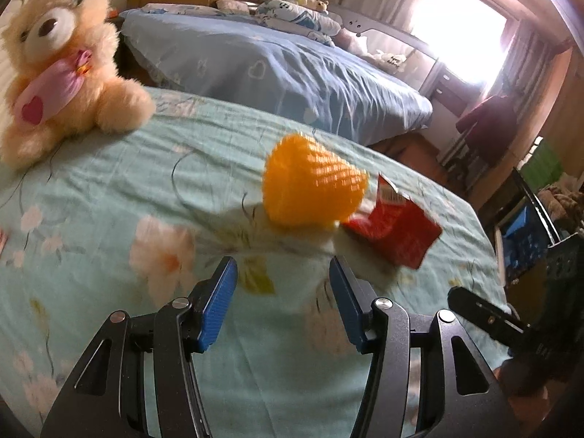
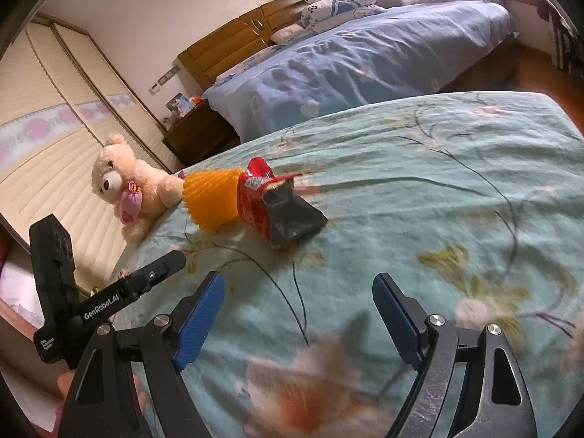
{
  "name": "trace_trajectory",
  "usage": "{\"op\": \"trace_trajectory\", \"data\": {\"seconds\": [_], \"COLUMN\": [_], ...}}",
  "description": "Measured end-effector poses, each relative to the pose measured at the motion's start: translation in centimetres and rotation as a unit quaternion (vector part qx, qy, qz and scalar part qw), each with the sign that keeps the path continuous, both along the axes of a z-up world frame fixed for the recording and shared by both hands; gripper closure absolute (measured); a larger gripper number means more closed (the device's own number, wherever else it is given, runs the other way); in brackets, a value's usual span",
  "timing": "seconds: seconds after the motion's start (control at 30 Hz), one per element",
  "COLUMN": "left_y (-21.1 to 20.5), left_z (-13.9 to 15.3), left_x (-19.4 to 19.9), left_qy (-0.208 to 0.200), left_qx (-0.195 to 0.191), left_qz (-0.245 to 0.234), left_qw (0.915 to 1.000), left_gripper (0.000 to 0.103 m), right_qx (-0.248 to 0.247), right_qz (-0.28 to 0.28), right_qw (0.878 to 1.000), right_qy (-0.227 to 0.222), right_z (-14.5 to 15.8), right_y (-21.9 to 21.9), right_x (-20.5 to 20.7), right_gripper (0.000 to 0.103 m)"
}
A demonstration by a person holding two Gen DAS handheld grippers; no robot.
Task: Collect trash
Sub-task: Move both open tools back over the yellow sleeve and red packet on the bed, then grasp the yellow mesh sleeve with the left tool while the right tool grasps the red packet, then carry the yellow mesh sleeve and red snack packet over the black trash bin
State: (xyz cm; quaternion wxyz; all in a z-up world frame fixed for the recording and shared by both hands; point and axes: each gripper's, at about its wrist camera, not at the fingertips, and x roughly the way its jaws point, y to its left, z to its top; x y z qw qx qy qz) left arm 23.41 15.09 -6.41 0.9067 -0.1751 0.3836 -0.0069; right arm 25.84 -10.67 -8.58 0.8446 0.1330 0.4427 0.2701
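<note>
Both hand-held grippers empty — left hand-held gripper (image 1: 283,284) half-open, right hand-held gripper (image 2: 299,303) wide — closing on the red wrapper (image 1: 396,235) touching the orange foam net (image 1: 314,186) on the bed (image 1: 91,182); risk is snagging bedsheet or nudging trash away.

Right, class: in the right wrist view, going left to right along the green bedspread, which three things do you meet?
Teddy bear → orange foam net → red wrapper.
</note>
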Motion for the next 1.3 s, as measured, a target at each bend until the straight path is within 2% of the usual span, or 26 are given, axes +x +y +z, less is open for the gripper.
{"op": "trace_trajectory", "data": {"seconds": [0.13,0.43,0.47,0.5,0.53,0.57,0.6,0.63,0.67,0.7,0.73,0.93,1.3], "left_y": [0.4,0.3,0.1,-0.1,-0.3,-0.7,-0.9,-1.2,-1.5,-1.6,-1.7,-2.4,-6.0], "left_z": [0.0,-0.4,-0.5,-0.4,-0.4,-0.5,-0.5,-0.4,-0.3,-0.2,-0.1,0.8,0.9], "left_x": [1.6,4.2,4.4,4.6,4.8,5.0,5.1,5.1,5.0,4.9,4.7,2.1,-3.8], "left_qy": [-0.005,-0.010,-0.010,-0.012,-0.012,-0.010,-0.011,-0.012,-0.014,-0.016,-0.017,-0.024,-0.016], "left_qx": [-0.007,-0.011,-0.011,-0.009,-0.008,-0.004,-0.002,0.003,0.010,0.012,0.013,0.019,-0.001], "left_qz": [-0.007,-0.029,-0.034,-0.040,-0.045,-0.055,-0.060,-0.063,-0.065,-0.066,-0.066,-0.059,-0.055], "left_qw": [0.9999,0.9995,0.9993,0.9991,0.9989,0.9984,0.9982,0.9979,0.9977,0.9976,0.9976,0.9978,0.9983], "left_gripper": [0.050,0.050,0.054,0.059,0.069,0.077,0.079,0.082,0.084,0.084,0.085,0.088,0.088], "right_qx": [0.014,0.013,0.011,0.007,0.007,0.013,0.018,0.020,0.022,0.020,0.018,0.032,0.030], "right_qz": [0.008,0.009,0.008,0.009,0.012,0.017,0.018,0.021,0.028,0.033,0.033,0.032,0.015], "right_qw": [1.000,1.000,1.000,1.000,1.000,1.000,1.000,1.000,0.999,0.999,0.999,0.999,0.999], "right_qy": [0.005,-0.001,-0.002,-0.001,0.001,0.005,0.007,0.006,0.006,0.006,0.004,-0.004,-0.014], "right_z": [-0.3,-0.6,-0.6,-0.7,-0.8,-0.9,-1.0,-0.9,-0.9,-0.8,-0.7,0.0,0.9], "right_y": [0.9,2.3,2.4,2.6,2.7,2.8,2.8,2.9,3.0,3.2,3.2,2.0,-2.3], "right_x": [1.3,4.5,4.7,4.9,5.1,5.3,5.3,5.3,5.2,5.1,4.9,3.0,-3.0], "right_gripper": [0.018,0.020,0.022,0.029,0.040,0.043,0.050,0.068,0.078,0.092,0.099,0.102,0.103]}}
